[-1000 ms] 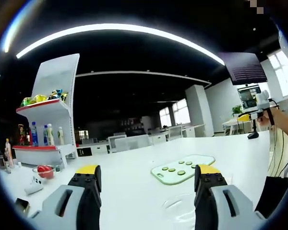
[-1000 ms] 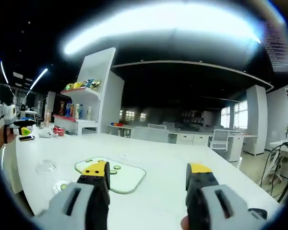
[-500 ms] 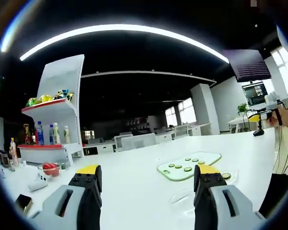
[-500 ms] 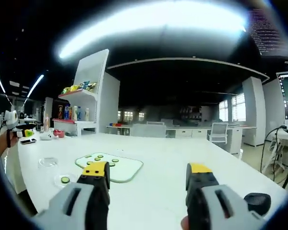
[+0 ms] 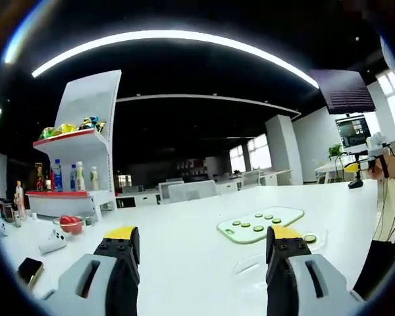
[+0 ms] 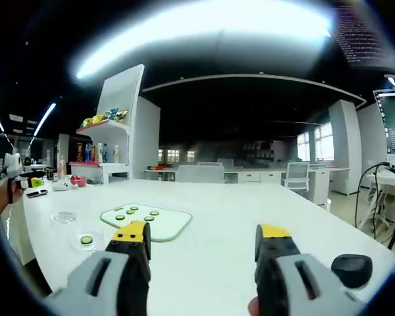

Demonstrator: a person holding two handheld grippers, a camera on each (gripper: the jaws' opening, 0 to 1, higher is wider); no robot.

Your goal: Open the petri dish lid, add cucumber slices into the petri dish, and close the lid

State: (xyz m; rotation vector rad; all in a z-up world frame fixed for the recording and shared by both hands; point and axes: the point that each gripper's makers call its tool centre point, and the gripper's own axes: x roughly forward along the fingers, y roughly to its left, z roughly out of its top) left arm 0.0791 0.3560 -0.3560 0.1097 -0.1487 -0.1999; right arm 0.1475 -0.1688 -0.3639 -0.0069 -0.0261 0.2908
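A pale green cutting board [image 5: 260, 224] with several cucumber slices [image 5: 258, 228] lies on the white table. Beside it stands a clear petri dish [image 5: 309, 239] holding one slice, and a clear lid [image 5: 250, 266] lies nearer my left gripper [image 5: 203, 245]. That gripper is open and empty, held above the table short of the lid. In the right gripper view the board [image 6: 145, 220], the dish with its slice [image 6: 87, 240] and the lid [image 6: 64, 217] sit left of centre. My right gripper [image 6: 204, 245] is open and empty, off to the right of them.
A white shelf unit [image 5: 79, 151] with bottles and snack packs stands at the table's far end. Near it are a red bowl [image 5: 69, 224] and a phone [image 5: 29, 270]. A black round object [image 6: 352, 270] rests at the right. Desks and chairs lie beyond.
Both cameras have shifted a little, so the board and dishes sit slightly differently in each view. Nothing on the table has moved, and both grippers stay open.
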